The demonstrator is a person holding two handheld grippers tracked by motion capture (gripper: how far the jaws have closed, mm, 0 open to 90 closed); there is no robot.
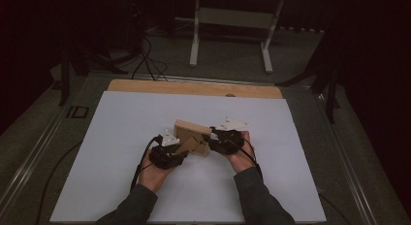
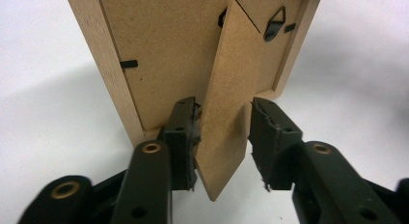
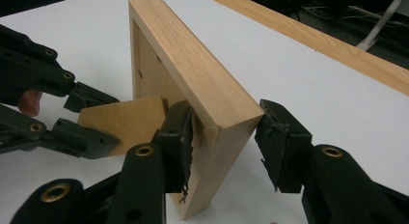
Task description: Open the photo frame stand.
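A wooden picture frame (image 1: 193,136) stands on edge at the centre of the white tabletop (image 1: 121,137), its back facing the lower left of the high view. The left tool (image 2: 223,137) straddles the fibreboard easel stand (image 2: 230,96); its left pad touches the stand, its right pad stands clear, so it is open. The right tool (image 3: 225,142) straddles the frame's side edge: left pad touching, right pad apart, open.

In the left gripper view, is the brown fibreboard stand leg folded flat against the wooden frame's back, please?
No, the brown fibreboard stand leg swings out from the wooden picture frame's back, between the left gripper jaws.
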